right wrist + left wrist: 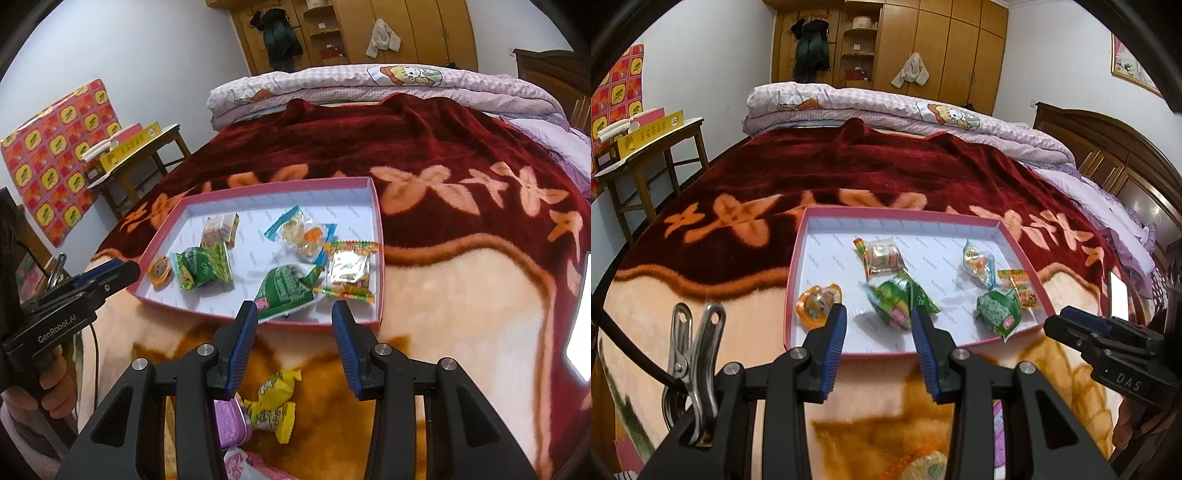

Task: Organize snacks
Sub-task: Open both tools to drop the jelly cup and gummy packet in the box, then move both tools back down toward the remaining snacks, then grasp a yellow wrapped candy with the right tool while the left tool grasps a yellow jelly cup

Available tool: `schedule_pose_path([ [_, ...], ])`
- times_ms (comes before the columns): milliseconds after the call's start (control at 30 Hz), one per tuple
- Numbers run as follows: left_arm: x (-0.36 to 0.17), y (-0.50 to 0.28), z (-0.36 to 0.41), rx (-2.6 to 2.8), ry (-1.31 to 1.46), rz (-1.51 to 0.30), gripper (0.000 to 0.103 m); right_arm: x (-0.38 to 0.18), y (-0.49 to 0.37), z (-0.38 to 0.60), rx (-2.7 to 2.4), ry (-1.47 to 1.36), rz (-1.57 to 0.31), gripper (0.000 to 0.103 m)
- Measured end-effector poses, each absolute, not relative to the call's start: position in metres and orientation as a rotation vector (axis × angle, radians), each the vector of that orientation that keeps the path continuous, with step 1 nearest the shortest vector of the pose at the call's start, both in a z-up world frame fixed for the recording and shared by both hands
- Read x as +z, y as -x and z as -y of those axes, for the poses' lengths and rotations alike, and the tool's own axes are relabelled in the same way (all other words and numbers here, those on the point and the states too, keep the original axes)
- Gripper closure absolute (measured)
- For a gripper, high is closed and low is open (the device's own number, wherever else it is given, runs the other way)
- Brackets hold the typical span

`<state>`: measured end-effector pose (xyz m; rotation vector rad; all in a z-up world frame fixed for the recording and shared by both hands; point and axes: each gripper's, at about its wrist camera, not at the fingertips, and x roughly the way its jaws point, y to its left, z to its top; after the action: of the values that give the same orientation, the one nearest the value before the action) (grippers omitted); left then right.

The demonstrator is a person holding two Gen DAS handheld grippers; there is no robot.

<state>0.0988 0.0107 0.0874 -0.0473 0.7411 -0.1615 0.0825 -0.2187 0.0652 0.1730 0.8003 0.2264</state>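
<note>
In your left wrist view, the left gripper (pixel 878 308) hangs over the near rim of the pink tray (pixel 1021 248), its blue fingers (pixel 834 332) parted with nothing between them. The tray lies on the bed blanket (pixel 849 173), its long axis running roughly 9 to 3 o'clock. Inside it, a green snack packet (pixel 899 301) sits at 12 o'clock from the fingertips, its long axis tilted toward 10 and 4 o'clock. An orange round snack (pixel 817 303) lies at 9 o'clock, touching the tray's left wall. A clear wrapped biscuit (pixel 882 256) lies beyond the green packet. At 2 o'clock sit a second green packet (pixel 999 309) and a blue-edged candy bag (pixel 979 264). The right gripper (pixel 1075 319) enters at 3 o'clock (side-on, so its fingers' spread cannot be judged from here).

In your right wrist view, the right gripper (pixel 295 308) hovers at the tray's near rim (pixel 314 325), fingers released and empty. The second green packet (pixel 286 290) lies at 11 o'clock from the tips, long axis pointing toward 1 o'clock. A yellow wrapped candy (pixel 273 404) rests on the blanket below the fingers, outside the tray.
</note>
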Motion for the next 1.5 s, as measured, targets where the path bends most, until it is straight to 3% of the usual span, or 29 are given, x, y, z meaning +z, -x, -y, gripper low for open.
schedule_pose_path([
  [633, 0.075, -0.077, 0.001, -0.199, 0.045, -0.793, 0.065, 0.041, -0.063, 0.209, 0.255, -0.178, -0.882, 0.060],
  [1500, 0.058, -0.075, 0.021, -0.259, 0.019, -0.844, 0.065, 0.019, -0.065, 0.203, 0.254, -0.176, -0.905, 0.080],
])
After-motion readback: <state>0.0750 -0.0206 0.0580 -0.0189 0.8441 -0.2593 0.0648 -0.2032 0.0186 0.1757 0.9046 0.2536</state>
